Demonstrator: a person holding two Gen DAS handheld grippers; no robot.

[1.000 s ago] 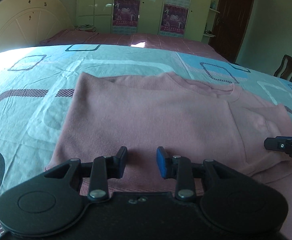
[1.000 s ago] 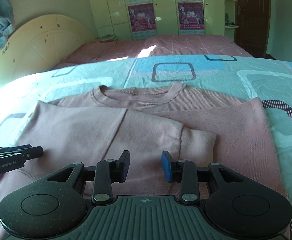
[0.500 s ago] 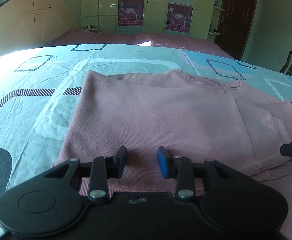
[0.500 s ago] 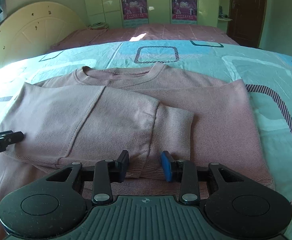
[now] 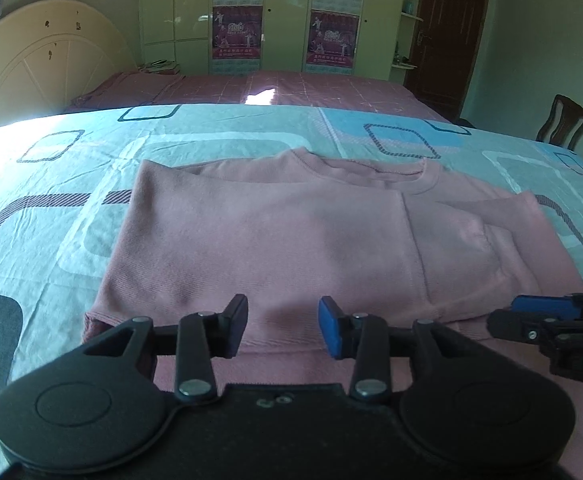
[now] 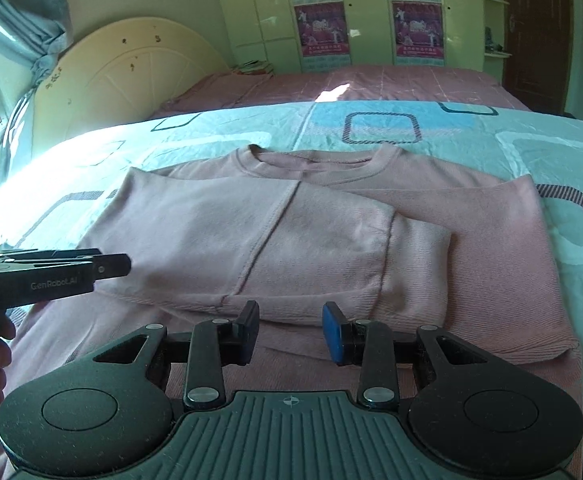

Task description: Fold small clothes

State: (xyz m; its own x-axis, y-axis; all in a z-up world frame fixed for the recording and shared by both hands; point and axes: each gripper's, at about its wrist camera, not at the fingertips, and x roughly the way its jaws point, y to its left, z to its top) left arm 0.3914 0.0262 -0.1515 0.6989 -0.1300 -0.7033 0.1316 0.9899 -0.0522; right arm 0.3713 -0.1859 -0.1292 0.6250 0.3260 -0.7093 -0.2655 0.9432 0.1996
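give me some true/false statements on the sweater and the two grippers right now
1. The pink sweater lies on a patterned bedsheet. True.
2. The left gripper is clamped on the sweater's hem. False: its jaws stand apart with nothing between them.
3. One side of the sweater, sleeve included, is folded across the body. True.
4. The right gripper holds the cuff. False: its jaws are open and empty, with the cuff lying flat beyond them.
5. The collar points toward the cameras. False: it lies at the far edge, the hem nearest.
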